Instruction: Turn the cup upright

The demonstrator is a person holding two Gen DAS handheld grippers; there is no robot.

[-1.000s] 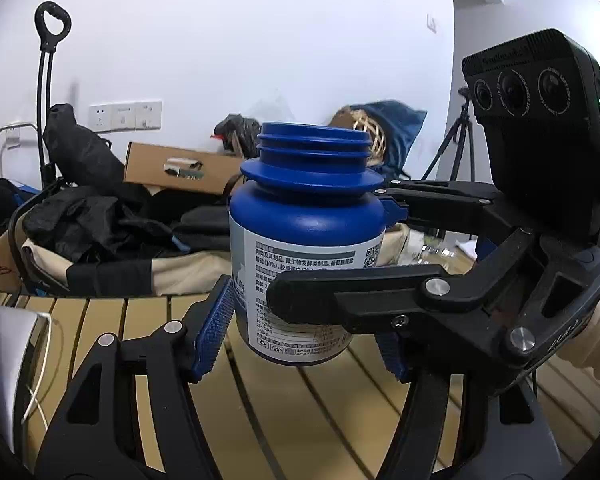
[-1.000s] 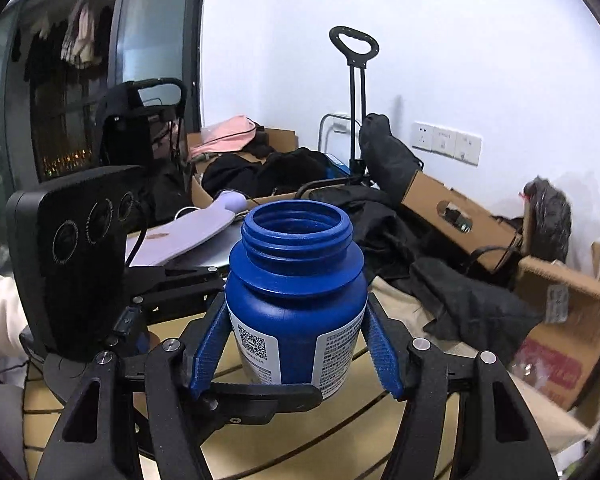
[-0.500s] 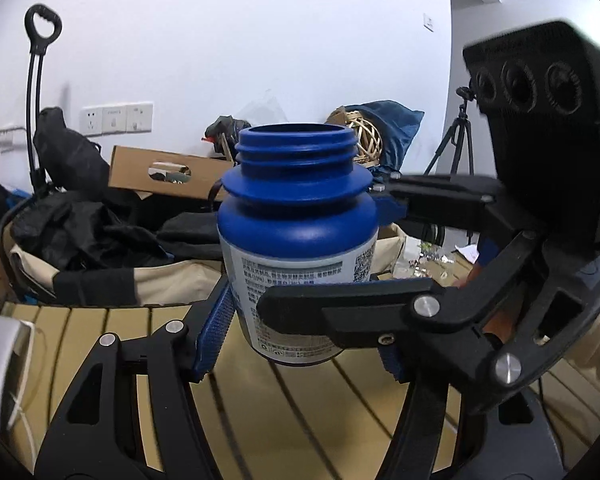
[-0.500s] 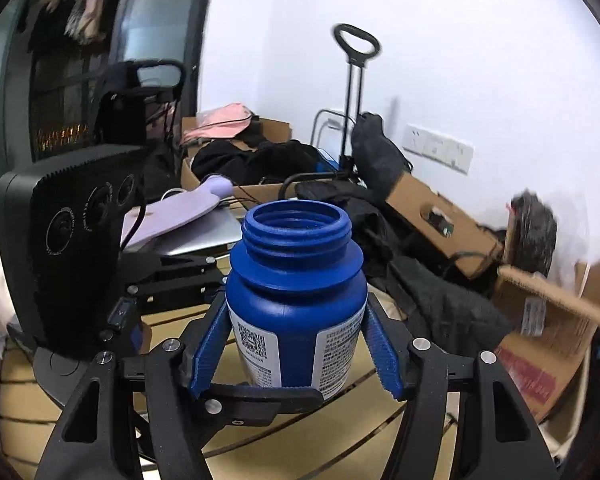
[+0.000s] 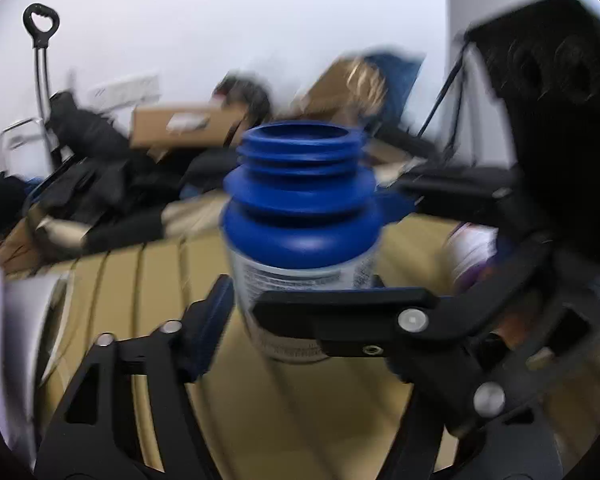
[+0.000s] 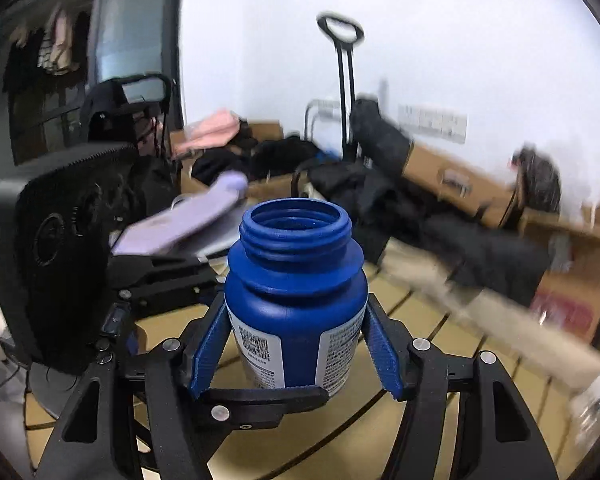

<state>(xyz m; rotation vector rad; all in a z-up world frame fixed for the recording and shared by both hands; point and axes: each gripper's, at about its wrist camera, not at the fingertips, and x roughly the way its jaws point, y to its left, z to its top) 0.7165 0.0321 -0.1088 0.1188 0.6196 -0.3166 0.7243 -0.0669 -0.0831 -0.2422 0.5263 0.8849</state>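
Blue bottle (image 6: pixel 296 300), mouth up, clamped by both right gripper (image 6: pixel 296 354) and left gripper (image 5: pixel 296 312) jaws, steadied above slatted table (image 5: pixel 300 420).

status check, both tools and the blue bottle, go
Both tools, left and right, shut on blue bottle. Bottle upright, mouth up, capless, above slatted table. Nothing in the way.

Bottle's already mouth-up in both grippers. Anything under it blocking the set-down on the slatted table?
Nothing visible does. The blue bottle hangs mouth-up, clamped by the right gripper and the left gripper. Only bare slats of the table show below it. The purple-labelled container stands off to the side.
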